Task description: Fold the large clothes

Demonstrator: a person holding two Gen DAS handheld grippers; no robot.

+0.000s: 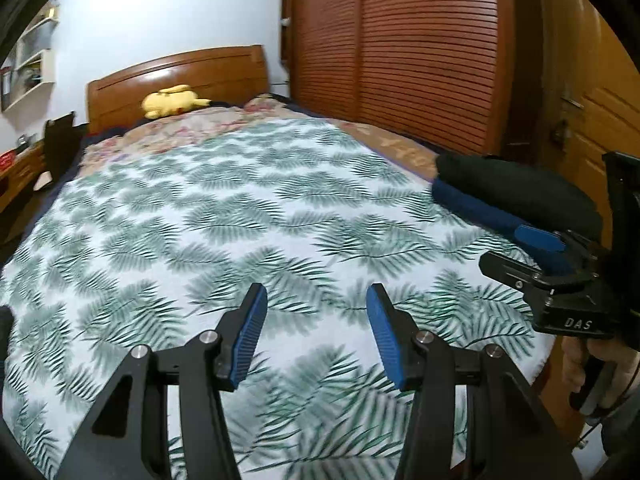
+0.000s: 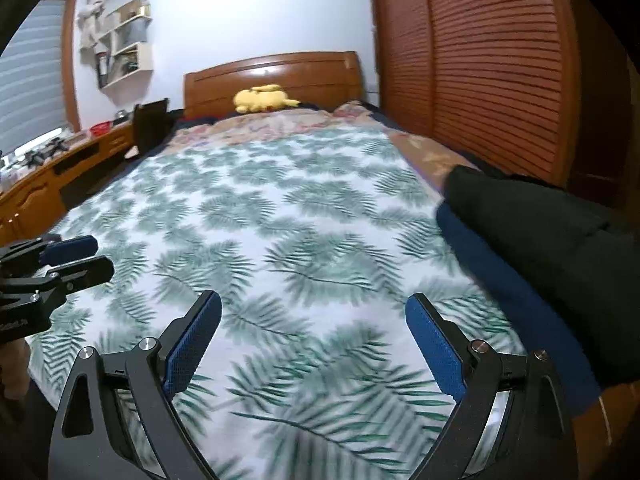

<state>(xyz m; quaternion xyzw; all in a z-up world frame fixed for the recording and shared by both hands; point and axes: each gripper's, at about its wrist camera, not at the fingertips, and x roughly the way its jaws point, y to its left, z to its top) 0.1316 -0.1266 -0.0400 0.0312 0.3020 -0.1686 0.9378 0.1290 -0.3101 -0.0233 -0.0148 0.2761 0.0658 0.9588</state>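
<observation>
While both grippers hang over the foot of the bed, nothing sits between their blue pads: the left gripper [image 1: 316,300] stands partly open over bare leaf-print sheet [image 1: 224,216], and the right gripper [image 2: 314,308] is spread wider, equally empty. The clothes lie at the right edge of the bed, a black garment [image 2: 540,224] resting on a dark blue garment [image 2: 512,292] (both already look bundled or folded, though their exact shape is hard to read). The stack runs out of the right wrist view, so its far end is cut off. At the head of the bed a yellow plush toy [image 1: 172,100] lies against the wooden headboard [image 1: 180,76], well away from the clothes. A slatted wooden wardrobe [image 2: 492,60] stands close along the right side. A desk [image 2: 52,184] flanks the left; its clutter is too small to make out.
</observation>
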